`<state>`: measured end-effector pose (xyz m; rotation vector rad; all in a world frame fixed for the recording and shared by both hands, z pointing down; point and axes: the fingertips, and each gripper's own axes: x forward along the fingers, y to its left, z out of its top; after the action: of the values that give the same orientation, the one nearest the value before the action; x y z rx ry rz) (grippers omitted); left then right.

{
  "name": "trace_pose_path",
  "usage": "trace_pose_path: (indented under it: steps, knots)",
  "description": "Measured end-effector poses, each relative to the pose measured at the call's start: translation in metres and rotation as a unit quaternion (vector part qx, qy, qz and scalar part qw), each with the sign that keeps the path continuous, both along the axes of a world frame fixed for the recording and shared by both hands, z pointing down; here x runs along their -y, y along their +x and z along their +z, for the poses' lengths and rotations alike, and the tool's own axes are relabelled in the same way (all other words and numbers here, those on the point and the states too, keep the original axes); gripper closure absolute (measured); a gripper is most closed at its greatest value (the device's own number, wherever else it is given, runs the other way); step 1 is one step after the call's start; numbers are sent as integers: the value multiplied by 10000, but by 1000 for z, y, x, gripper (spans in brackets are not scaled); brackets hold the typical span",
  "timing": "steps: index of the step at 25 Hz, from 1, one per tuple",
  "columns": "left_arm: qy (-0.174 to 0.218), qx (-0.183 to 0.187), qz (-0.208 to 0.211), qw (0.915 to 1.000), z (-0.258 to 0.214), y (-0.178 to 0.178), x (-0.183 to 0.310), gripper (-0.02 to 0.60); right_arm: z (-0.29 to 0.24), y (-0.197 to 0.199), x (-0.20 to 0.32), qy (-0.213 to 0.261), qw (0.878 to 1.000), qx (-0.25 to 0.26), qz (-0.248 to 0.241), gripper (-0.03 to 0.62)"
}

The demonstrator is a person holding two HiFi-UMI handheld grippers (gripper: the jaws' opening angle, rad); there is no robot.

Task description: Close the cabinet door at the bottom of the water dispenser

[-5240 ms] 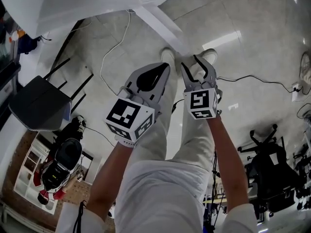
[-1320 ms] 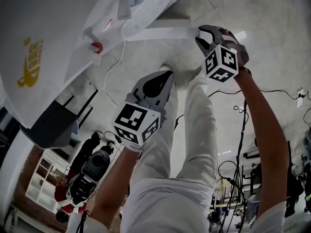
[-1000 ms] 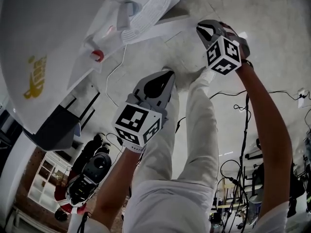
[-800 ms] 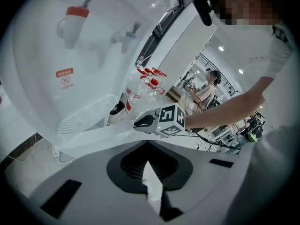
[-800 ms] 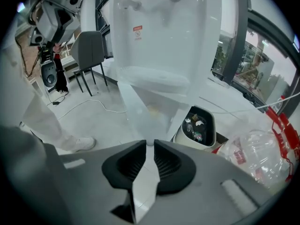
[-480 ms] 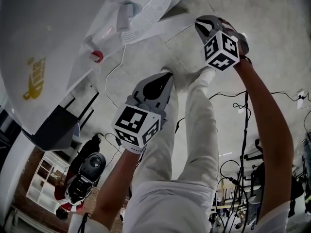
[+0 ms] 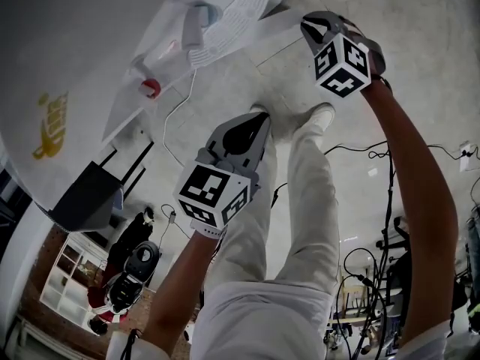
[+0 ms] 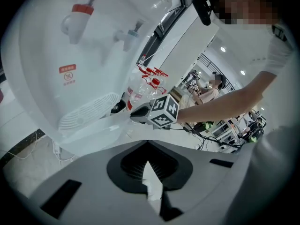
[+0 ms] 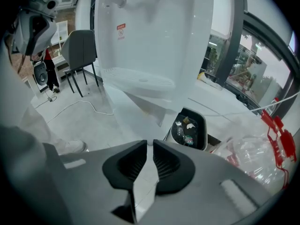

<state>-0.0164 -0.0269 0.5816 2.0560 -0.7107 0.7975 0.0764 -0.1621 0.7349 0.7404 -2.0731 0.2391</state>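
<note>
The white water dispenser (image 7: pixel 75 66) fills the upper left of the head view, with a red tap (image 8: pixel 77 13) and a drip grille (image 8: pixel 89 116). Its bottom cabinet door (image 7: pixel 262 36) stands out from the body as a white panel (image 8: pixel 93 132). My right gripper (image 7: pixel 311 27) is at the door's free edge and seems to rest against it. Its jaws have just been closing and stand a thin slit apart (image 9: pixel 151 146) with nothing between them. My left gripper (image 7: pixel 253 122) hangs still over the person's legs, away from the door, its tips shut together (image 8: pixel 147 143) on nothing.
A black bin (image 9: pixel 190 128) with litter stands beside the dispenser, and a clear bag of red-capped bottles (image 9: pixel 262 144) lies further right. A black chair (image 7: pixel 82 197) stands to the left. A white cable (image 7: pixel 176 103) and dark cables (image 7: pixel 390 171) run over the floor.
In the head view my right gripper has shifted a little further away, and the door's free edge has swung along with it towards the dispenser. The left gripper has not moved.
</note>
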Motion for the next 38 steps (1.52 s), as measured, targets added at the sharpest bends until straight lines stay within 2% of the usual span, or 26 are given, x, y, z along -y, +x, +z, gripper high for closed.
trace_pose_path:
  steps: [4,15,26,38]
  knots:
    - [-1,2,-8,10000,1,-1,0,575,-2,-2,12,45,10000,-17,-2,546]
    - [41,20,-65,10000,1,-8,6,575,-2,-4,35,39,9989,183,436,549]
    - [126,-18,-159,9998,-3,-7,11,575,-6,-4,55,-159,9923,568,1086,557]
    - [133,-37,-188,9997,-2,-2,8,575,-5,-10,73,-216,9866,816,1395,564]
